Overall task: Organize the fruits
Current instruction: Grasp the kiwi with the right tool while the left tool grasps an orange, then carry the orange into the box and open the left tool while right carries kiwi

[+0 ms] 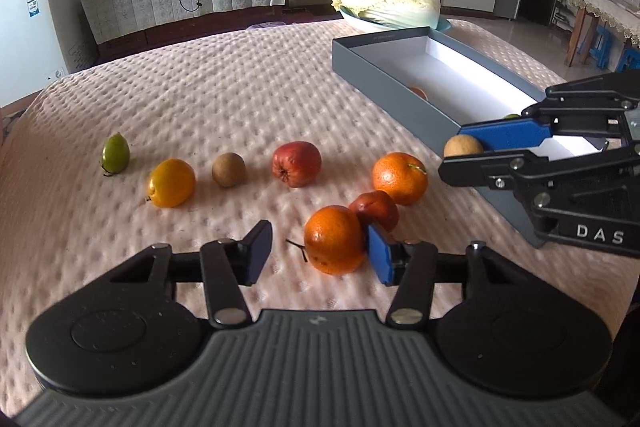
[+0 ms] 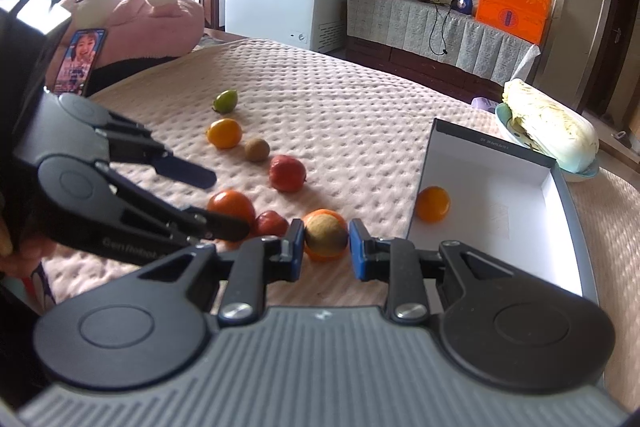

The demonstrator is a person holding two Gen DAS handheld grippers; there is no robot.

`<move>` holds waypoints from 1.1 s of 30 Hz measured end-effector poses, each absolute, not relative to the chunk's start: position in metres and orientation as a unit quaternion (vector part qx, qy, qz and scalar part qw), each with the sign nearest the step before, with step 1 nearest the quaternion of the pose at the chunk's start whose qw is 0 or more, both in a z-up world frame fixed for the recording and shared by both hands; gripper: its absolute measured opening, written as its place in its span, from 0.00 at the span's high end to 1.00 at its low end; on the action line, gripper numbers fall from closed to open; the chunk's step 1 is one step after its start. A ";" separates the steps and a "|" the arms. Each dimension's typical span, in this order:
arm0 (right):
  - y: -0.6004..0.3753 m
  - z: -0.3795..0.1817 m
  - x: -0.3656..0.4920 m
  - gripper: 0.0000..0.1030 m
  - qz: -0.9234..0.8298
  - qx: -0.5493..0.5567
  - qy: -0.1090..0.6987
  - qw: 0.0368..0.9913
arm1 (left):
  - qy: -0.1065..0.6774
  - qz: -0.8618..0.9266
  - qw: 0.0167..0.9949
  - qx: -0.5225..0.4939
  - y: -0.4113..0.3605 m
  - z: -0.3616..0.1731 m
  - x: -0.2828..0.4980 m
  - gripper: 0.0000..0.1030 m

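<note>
The bedspread (image 1: 200, 99) is a soft pinkish quilted cloth, dimpled all over and totally matt, and the box (image 1: 404, 109) near its right edge looks like smooth grey card with a plain white paper lining. Both grippers, left (image 1: 318, 253) and right (image 2: 325, 246), are matt black plastic with shiny metal rivets, ribbed grey housings and blue rubbery-looking pads (image 1: 380, 255). The oranges (image 1: 335, 239) have that pebbly, slightly glossy peel, while the brown fruit (image 2: 326, 235) looks dull and rough.
</note>
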State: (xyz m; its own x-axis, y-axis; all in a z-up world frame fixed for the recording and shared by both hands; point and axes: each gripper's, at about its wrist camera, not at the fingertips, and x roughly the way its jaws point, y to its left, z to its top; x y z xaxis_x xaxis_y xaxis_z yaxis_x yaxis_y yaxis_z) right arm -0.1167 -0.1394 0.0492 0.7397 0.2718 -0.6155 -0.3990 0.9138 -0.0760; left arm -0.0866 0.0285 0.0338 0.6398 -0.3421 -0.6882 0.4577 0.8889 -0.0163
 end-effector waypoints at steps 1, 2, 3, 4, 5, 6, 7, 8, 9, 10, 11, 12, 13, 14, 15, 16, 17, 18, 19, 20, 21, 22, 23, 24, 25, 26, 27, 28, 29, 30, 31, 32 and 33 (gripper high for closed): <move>-0.140 0.050 -0.116 0.73 0.180 -0.100 0.312 0.928 | 0.361 -0.220 0.903 0.079 0.028 0.033 -0.086 0.49; -0.140 0.050 -0.116 0.73 0.180 -0.099 0.311 0.928 | 0.363 -0.219 0.903 0.076 0.027 0.033 -0.085 0.51; -0.140 0.051 -0.116 0.73 0.180 -0.099 0.311 0.928 | 0.368 -0.218 0.901 0.070 0.027 0.031 -0.082 0.51; -0.140 0.051 -0.116 0.73 0.180 -0.098 0.310 0.928 | 0.374 -0.216 0.899 0.066 0.025 0.030 -0.080 0.52; -0.140 0.051 -0.116 0.73 0.180 -0.098 0.310 0.928 | 0.373 -0.212 0.901 0.067 0.024 0.030 -0.080 0.52; -0.140 0.050 -0.116 0.73 0.179 -0.097 0.310 0.929 | 0.373 -0.210 0.901 0.069 0.022 0.030 -0.079 0.53; -0.140 0.050 -0.115 0.73 0.179 -0.098 0.310 0.929 | 0.371 -0.208 0.902 0.067 0.021 0.031 -0.079 0.56; -0.140 0.050 -0.116 0.73 0.179 -0.098 0.310 0.928 | 0.371 -0.206 0.903 0.062 0.022 0.033 -0.079 0.60; -0.141 0.050 -0.116 0.73 0.179 -0.099 0.310 0.929 | 0.372 -0.199 0.905 0.056 0.023 0.035 -0.078 0.60; -0.141 0.051 -0.116 0.73 0.178 -0.099 0.310 0.929 | 0.370 -0.183 0.909 0.054 0.024 0.037 -0.077 0.61; -0.142 0.051 -0.117 0.73 0.177 -0.098 0.309 0.929 | 0.366 -0.166 0.914 0.056 0.025 0.040 -0.076 0.61; -0.143 0.051 -0.117 0.73 0.177 -0.097 0.308 0.930 | 0.362 -0.155 0.917 0.056 0.026 0.042 -0.075 0.61; -0.144 0.052 -0.117 0.73 0.176 -0.096 0.307 0.930 | 0.358 -0.142 0.921 0.053 0.029 0.045 -0.073 0.61; -0.144 0.052 -0.117 0.73 0.175 -0.095 0.307 0.931 | 0.357 -0.131 0.923 0.050 0.031 0.047 -0.071 0.61; -0.144 0.053 -0.116 0.73 0.175 -0.094 0.307 0.931 | 0.359 -0.121 0.924 0.048 0.032 0.049 -0.069 0.61; -0.144 0.052 -0.116 0.74 0.176 -0.093 0.307 0.931 | 0.362 -0.112 0.924 0.047 0.034 0.049 -0.067 0.61; -0.144 0.052 -0.117 0.74 0.177 -0.094 0.308 0.930 | 0.364 -0.106 0.924 0.048 0.034 0.049 -0.065 0.61; -0.143 0.051 -0.117 0.74 0.178 -0.096 0.309 0.929 | 0.365 -0.101 0.924 0.050 0.034 0.049 -0.063 0.61; -0.142 0.051 -0.117 0.74 0.180 -0.097 0.310 0.929 | 0.366 -0.097 0.924 0.050 0.034 0.049 -0.062 0.61; -0.142 0.051 -0.118 0.74 0.182 -0.098 0.310 0.928 | 0.366 -0.097 0.924 0.050 0.034 0.049 -0.062 0.61; -0.141 0.051 -0.118 0.74 0.184 -0.098 0.310 0.928 | 0.367 -0.097 0.924 0.048 0.034 0.050 -0.061 0.61; -0.142 0.051 -0.118 0.74 0.184 -0.098 0.310 0.927 | 0.367 -0.097 0.924 0.047 0.034 0.050 -0.061 0.61; -0.142 0.051 -0.118 0.74 0.185 -0.098 0.311 0.927 | 0.366 -0.096 0.924 0.049 0.033 0.050 -0.061 0.61; -0.142 0.052 -0.118 0.74 0.184 -0.097 0.311 0.927 | 0.365 -0.094 0.925 0.051 0.032 0.050 -0.060 0.61; -0.142 0.051 -0.118 0.74 0.185 -0.098 0.310 0.927 | 0.365 -0.094 0.925 0.050 0.031 0.050 -0.060 0.61; -0.141 0.052 -0.118 0.74 0.185 -0.098 0.310 0.927 | 0.365 -0.095 0.925 0.048 0.031 0.051 -0.060 0.61; -0.141 0.052 -0.119 0.74 0.187 -0.098 0.310 0.927 | 0.365 -0.095 0.925 0.046 0.030 0.051 -0.059 0.61; -0.142 0.052 -0.119 0.74 0.188 -0.098 0.310 0.927 | 0.363 -0.095 0.926 0.046 0.029 0.052 -0.059 0.61; -0.141 0.053 -0.119 0.74 0.189 -0.099 0.309 0.927 | 0.362 -0.096 0.926 0.045 0.028 0.053 -0.058 0.61; -0.141 0.053 -0.119 0.74 0.191 -0.099 0.309 0.927 | 0.362 -0.096 0.926 0.044 0.028 0.053 -0.058 0.61; -0.142 0.053 -0.120 0.74 0.191 -0.098 0.308 0.927 | 0.362 -0.097 0.926 0.043 0.027 0.054 -0.057 0.61; -0.143 0.054 -0.120 0.74 0.192 -0.097 0.308 0.927 | 0.362 -0.097 0.926 0.042 0.027 0.055 -0.057 0.61; -0.143 0.055 -0.120 0.74 0.192 -0.096 0.307 0.927 | 0.361 -0.099 0.926 0.041 0.026 0.056 -0.056 0.61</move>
